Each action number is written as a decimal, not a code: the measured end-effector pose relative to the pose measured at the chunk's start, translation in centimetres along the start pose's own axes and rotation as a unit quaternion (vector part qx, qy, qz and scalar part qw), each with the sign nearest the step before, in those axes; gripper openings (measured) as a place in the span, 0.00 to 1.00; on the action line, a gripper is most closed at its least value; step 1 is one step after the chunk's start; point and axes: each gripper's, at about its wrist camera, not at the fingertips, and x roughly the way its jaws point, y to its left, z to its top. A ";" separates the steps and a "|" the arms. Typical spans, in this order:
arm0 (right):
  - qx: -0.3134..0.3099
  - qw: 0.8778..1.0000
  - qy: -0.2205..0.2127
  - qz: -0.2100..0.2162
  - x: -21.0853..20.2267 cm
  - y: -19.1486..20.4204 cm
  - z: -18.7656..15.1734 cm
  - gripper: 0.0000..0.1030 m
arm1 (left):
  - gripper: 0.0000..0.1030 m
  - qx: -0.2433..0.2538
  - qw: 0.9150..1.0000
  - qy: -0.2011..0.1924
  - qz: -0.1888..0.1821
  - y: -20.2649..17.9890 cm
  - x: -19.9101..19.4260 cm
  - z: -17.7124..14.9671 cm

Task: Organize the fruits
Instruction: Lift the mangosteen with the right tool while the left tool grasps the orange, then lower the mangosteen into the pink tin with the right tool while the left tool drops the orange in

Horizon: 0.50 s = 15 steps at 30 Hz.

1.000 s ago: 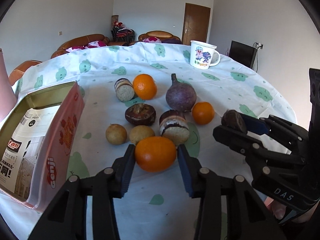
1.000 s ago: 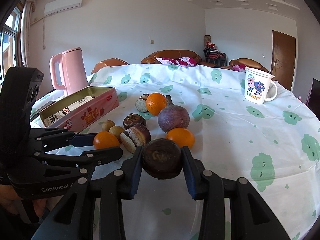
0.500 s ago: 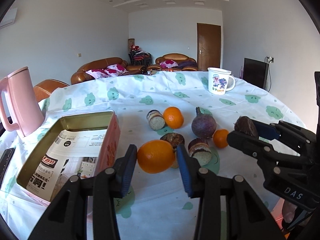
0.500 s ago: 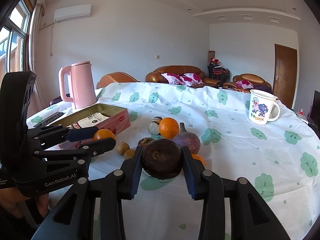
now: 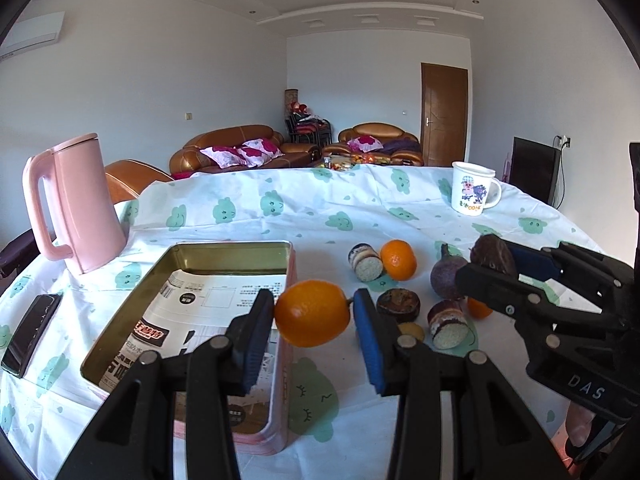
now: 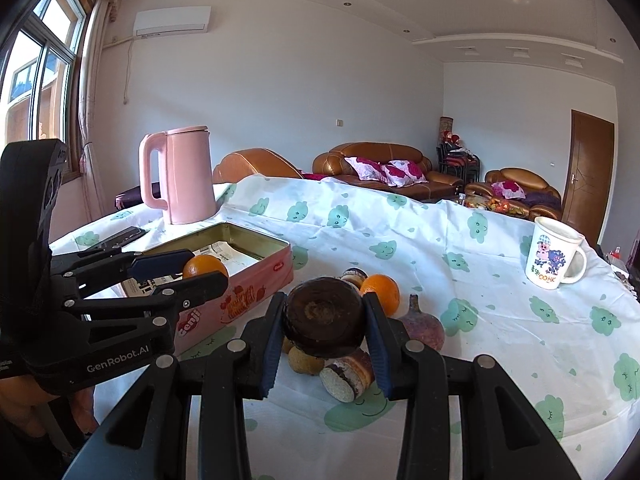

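My left gripper [image 5: 314, 314] is shut on an orange [image 5: 311, 313] and holds it in the air over the right wall of the open pink tin [image 5: 232, 256]. My right gripper [image 6: 324, 322] is shut on a dark brown round fruit [image 6: 323, 322], lifted above the fruit pile. It also shows in the left wrist view [image 5: 494, 256], to the right. On the cloth lie another orange [image 5: 399, 259], a purple fruit [image 5: 447, 276], cut brown pieces [image 5: 448, 324] and small tan fruits [image 6: 305, 360].
A pink kettle [image 5: 78, 208] stands at the left behind the tin. A black phone [image 5: 30, 334] lies at the far left. A white printed mug [image 5: 474, 194] stands at the back right. Paper lines the tin's bottom [image 5: 208, 304].
Both grippers have risen from the table with their fruits. The left one has carried the orange leftward, toward the tin; the views now look higher over the table.
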 end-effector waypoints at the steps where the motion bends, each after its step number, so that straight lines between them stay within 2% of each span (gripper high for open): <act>1: -0.004 1.000 -0.001 0.002 0.2 0.2 0.3 0.39 | 0.42 -0.003 1.000 -0.001 0.004 0.4 0.0 0.1; 15: -0.053 0.998 -0.008 0.042 3.6 4.4 4.9 0.39 | 0.42 -0.047 0.998 0.000 0.046 6.6 0.4 0.6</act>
